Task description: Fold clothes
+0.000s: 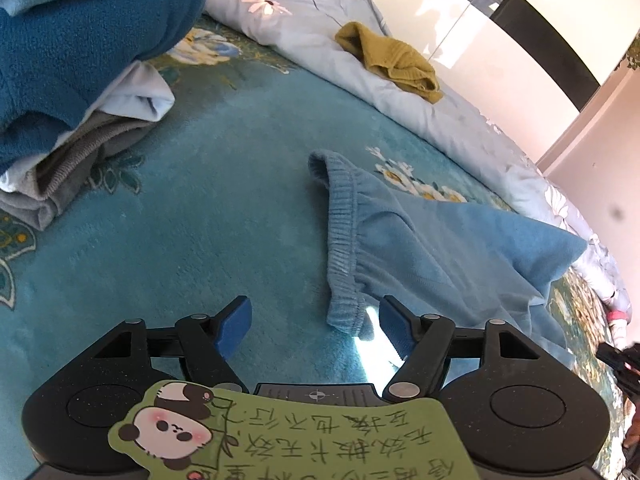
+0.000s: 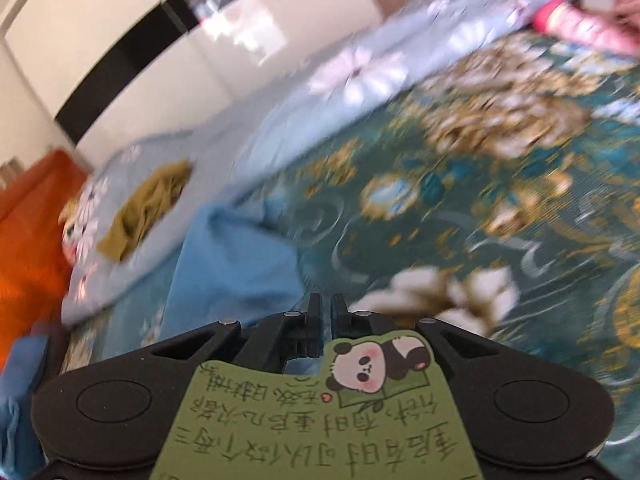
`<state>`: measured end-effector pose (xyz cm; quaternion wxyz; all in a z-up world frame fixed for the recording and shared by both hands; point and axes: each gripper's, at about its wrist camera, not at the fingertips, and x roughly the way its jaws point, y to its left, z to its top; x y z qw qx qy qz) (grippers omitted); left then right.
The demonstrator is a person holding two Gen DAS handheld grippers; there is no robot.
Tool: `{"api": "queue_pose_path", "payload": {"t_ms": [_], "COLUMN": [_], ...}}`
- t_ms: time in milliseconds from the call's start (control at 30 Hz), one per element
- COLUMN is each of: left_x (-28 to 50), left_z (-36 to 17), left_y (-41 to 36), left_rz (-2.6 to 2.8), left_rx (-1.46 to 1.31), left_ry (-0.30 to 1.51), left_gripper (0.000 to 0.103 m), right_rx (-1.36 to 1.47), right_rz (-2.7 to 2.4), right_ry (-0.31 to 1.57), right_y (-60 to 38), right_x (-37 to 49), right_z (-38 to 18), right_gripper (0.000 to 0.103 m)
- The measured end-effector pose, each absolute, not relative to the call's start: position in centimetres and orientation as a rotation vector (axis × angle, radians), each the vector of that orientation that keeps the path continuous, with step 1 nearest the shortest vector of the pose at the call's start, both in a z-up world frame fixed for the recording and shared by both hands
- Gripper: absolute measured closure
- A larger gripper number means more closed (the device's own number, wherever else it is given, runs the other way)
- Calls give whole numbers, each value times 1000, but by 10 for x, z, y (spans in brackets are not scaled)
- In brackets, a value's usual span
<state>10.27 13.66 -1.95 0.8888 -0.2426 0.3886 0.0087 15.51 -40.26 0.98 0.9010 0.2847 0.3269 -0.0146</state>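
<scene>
A pair of light blue trousers (image 1: pixel 432 248) lies on a teal flowered bedspread (image 1: pixel 224 208), its ribbed waistband nearest the left tool (image 1: pixel 316 326), whose blue pads are spread wide and hold nothing. The waistband's corner sits just beside the tool's right-hand pad. A pile of folded clothes (image 1: pixel 80 72) rests to the left. An olive garment (image 1: pixel 390 60) lies on a pale daisy quilt (image 1: pixel 312 32) beyond. The right tool (image 2: pixel 326 310) is pressed together; its blurred view shows the trousers (image 2: pixel 232 264) just ahead.

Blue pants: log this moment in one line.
left gripper open beside waistband | right gripper shut, blurred | blue pants lie unfolded
</scene>
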Motion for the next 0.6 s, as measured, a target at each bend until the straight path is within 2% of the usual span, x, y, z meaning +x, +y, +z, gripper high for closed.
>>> {"api": "queue_pose_path", "payload": {"t_ms": [33,100,133,433,467,500,533,567,600], "left_x": [103,105,106,118,118,119,119,119,118], "left_z": [-20,-23,-24,-27,-27,-26,-26,-25,-25], "left_y": [137,138,138,137,136,135,134,132,131], "left_rz": [22,32,37,44,40,34,28,22,19], "left_rx": [-502,-503,-505,-496,-496,-495,-495,-495,-498], "left_ry": [810,819,825,847,847,846,845,844,844], "left_gripper": [34,34,33,32,32,32,32,32,31], "right_rx": [576,538,513,403,396,391,395,407,420], "right_rz": [-12,26,44,142,150,157,170,175,178], "right_ry": [692,731,749,853,862,863,861,859,857], "right_y": [-397,-384,-377,-342,-338,-336,-334,-333,-333], "right_x": [162,177,185,229,230,230,230,229,227], "right_z": [5,-3,-7,-33,-34,-35,-35,-34,-33], "right_gripper": [89,72,57,57,58,64,90,97,97]}}
